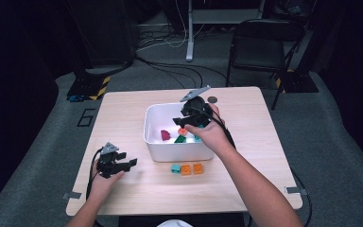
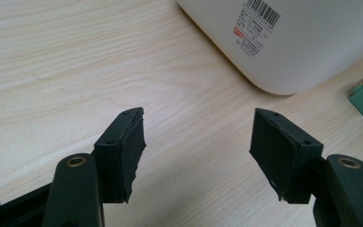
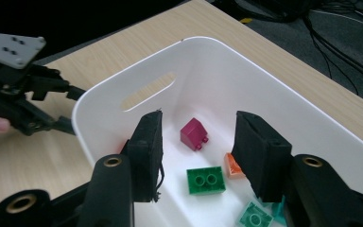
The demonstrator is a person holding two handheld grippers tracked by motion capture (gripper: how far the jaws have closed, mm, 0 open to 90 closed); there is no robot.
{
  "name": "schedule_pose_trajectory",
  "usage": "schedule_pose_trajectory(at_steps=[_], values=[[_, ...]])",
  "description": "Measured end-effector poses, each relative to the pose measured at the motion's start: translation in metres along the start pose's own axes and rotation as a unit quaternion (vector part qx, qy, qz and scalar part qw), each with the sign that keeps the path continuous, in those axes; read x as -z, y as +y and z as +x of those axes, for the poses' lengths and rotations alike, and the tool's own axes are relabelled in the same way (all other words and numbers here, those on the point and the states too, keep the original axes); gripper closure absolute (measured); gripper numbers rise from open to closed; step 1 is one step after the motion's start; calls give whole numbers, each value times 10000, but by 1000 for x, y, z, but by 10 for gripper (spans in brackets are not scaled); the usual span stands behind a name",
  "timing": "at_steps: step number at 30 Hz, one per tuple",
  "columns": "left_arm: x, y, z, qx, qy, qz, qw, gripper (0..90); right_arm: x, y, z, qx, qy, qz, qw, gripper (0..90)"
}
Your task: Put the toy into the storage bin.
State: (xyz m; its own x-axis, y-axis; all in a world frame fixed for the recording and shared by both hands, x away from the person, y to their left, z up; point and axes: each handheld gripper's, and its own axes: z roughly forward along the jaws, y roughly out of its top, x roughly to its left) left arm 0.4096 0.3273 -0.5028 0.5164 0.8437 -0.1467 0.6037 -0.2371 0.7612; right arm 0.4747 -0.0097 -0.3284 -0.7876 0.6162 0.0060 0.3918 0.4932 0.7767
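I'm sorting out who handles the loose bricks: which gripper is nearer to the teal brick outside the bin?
Left. The left gripper sits on the table just beside the teal brick, jaws open. The right gripper hangs over the white bin, beyond its front wall.
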Motion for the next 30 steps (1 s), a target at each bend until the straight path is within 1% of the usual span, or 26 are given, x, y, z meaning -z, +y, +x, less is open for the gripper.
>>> schedule_pose_trajectory(at_steps=[2, 3, 6, 9, 10, 11, 13, 14, 15, 18, 19, 21, 22, 23, 24, 25, 26, 29, 30], values=[[0, 0, 0, -11, -16, 10, 10000, 360, 8, -4, 6, 54, 18, -16, 10000, 521], [0, 0, -1, -8, -23, 11, 10000, 360, 12, -6, 9, 129, 20, -19, 9999, 521], [0, 0, 0, 5, -18, -33, 10000, 360, 22, -13, 16, 199, 5, -70, 9998, 521], [0, 1, 0, 27, -31, 21, 10000, 360, 32, -22, 24, 235, -81, -93, 9996, 521], [0, 1, 0, 19, -19, 13, 10000, 360, 34, -24, 25, 275, -60, -129, 9995, 521], [0, 1, 0, 15, 5, 14, 10000, 359, 36, -27, 27, 206, -45, -139, 9997, 521], [1, 1, 0, 22, -4, -1, 10000, 360, 40, -33, 28, 207, -45, -177, 9996, 521], [1, 1, 0, 19, 10, -3, 10000, 360, 42, -35, 30, 169, -43, -182, 9997, 521], [1, 1, 0, 13, 15, 2, 10000, 360, 44, -39, 31, 195, -64, -198, 9996, 521], [0, 1, -1, -16, 39, -33, 10000, 360, 47, -46, 34, 141, -81, -232, 9996, 521], [0, 1, -1, -19, 21, 6, 10000, 360, 49, -49, 36, 119, -96, -217, 9996, 521], [0, 1, -1, -28, 33, -4, 10000, 360, 51, -56, 38, 132, -112, -262, 9995, 521], [-1, 1, -1, -12, 48, -52, 10000, 359, 52, -59, 38, 119, -98, -271, 9995, 521], [-1, 1, -1, -8, 49, -48, 10000, 360, 52, -62, 40, 75, -83, -257, 9996, 521], [0, 1, -1, -21, 35, -5, 10000, 360, 52, -66, 40, 114, -109, -259, 9995, 521], [-1, 1, -1, -16, 33, -5, 10000, 360, 52, -70, 42, 67, -108, -259, 9996, 521], [-1, 1, -1, -26, 48, -20, 10000, 360, 52, -74, 42, 97, -110, -275, 9995, 521], [-2, 2, -2, -43, 21, 10, 10000, 360, 51, -85, 44, -20, -41, -314, 9995, 521], [-2, 3, -2, -58, 6, 3, 10000, 360, 50, -87, 44, -14, -48, -321, 9995, 521]])
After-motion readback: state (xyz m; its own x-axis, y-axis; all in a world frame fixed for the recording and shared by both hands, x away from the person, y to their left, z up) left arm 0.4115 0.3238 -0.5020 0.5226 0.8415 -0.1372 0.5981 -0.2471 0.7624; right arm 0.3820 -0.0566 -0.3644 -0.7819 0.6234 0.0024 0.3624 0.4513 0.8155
